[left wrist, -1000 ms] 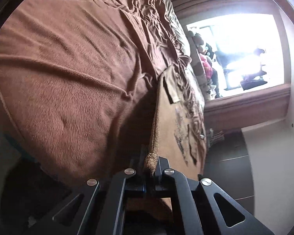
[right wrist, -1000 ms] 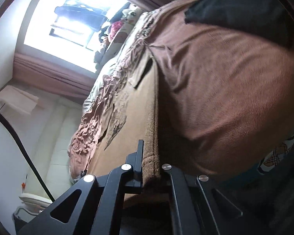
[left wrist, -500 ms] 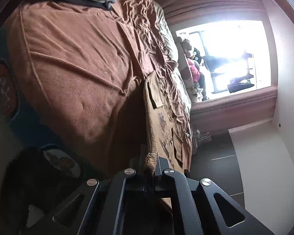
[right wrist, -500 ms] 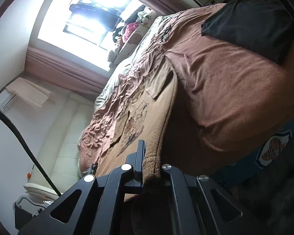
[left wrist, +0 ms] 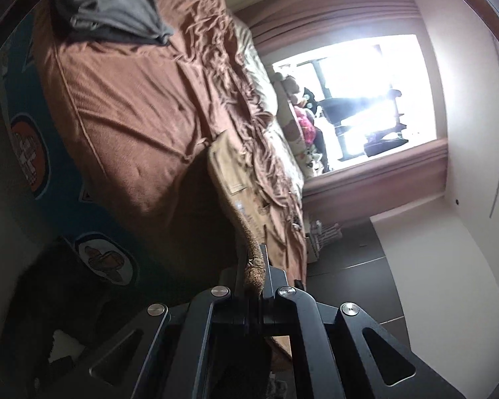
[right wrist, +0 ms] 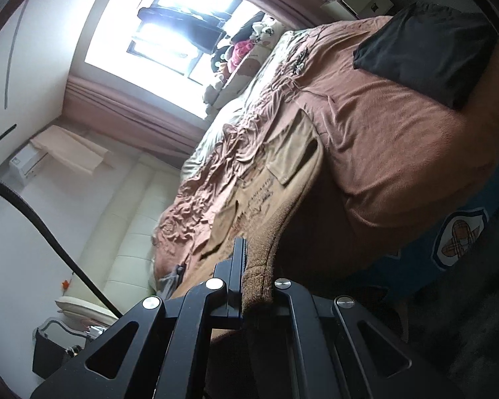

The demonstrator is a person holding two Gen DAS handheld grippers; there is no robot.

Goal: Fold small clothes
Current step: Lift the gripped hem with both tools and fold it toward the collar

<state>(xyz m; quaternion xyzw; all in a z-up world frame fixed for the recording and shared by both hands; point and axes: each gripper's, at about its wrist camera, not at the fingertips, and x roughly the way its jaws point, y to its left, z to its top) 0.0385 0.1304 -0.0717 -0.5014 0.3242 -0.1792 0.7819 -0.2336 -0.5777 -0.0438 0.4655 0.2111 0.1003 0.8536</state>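
A tan printed garment (left wrist: 231, 179) with a brown ribbed hem stretches from the bed toward me. My left gripper (left wrist: 253, 274) is shut on one corner of that hem. In the right wrist view the same garment (right wrist: 266, 199) shows its print and a short sleeve, and my right gripper (right wrist: 256, 282) is shut on the other hem corner. The hem edge hangs lifted between the two grippers, above the brown blanket (left wrist: 126, 116), while the garment's far end rests on the bed.
A grey folded cloth (left wrist: 113, 3) lies at the far left end of the bed. A black folded cloth (right wrist: 425, 50) lies at the right end. A blue patterned sheet (right wrist: 459, 232) hangs at the bed's front edge. A black cable (right wrist: 50, 232) crosses the right wrist view.
Both grippers have pulled back and risen with the hem in their grip. The bed looks farther off, its blue front edge has come into view, and the garment is drawn out longer.
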